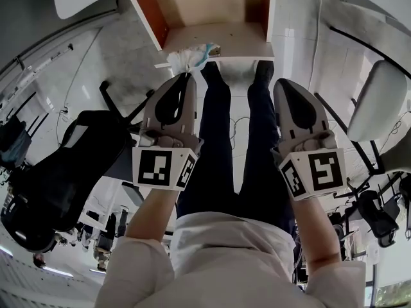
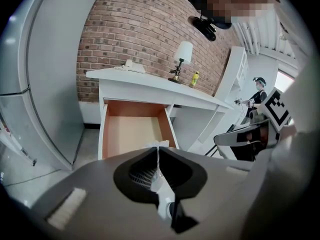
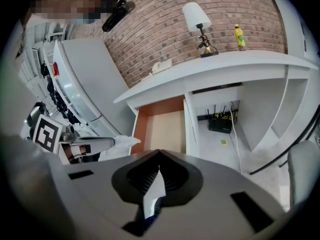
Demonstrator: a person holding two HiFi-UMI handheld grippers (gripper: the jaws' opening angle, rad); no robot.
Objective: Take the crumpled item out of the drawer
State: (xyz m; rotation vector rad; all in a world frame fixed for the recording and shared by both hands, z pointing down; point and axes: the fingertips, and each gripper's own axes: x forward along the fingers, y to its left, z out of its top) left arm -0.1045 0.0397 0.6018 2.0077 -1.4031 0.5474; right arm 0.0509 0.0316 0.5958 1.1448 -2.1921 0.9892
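The crumpled white and pale-blue item [image 1: 190, 58] hangs at the tips of my left gripper [image 1: 185, 76], which is shut on it just in front of the open drawer's front edge [image 1: 218, 49]. In the left gripper view a white scrap of the item [image 2: 160, 145] sticks out at the closed jaw tips, and the wooden drawer [image 2: 134, 130] beyond looks empty. My right gripper [image 1: 280, 83] is held level beside the left one, shut with nothing in it. The right gripper view shows the crumpled item [image 3: 119, 143] held at the left, beside the drawer [image 3: 163, 124].
The drawer belongs to a white desk [image 3: 220, 66] against a brick wall, with a lamp [image 3: 198, 20] and a yellow bottle [image 3: 240, 36] on top. A router [image 3: 220, 125] sits under the desk. A black bag [image 1: 61, 172] and a white chair [image 1: 379, 98] flank the person's legs.
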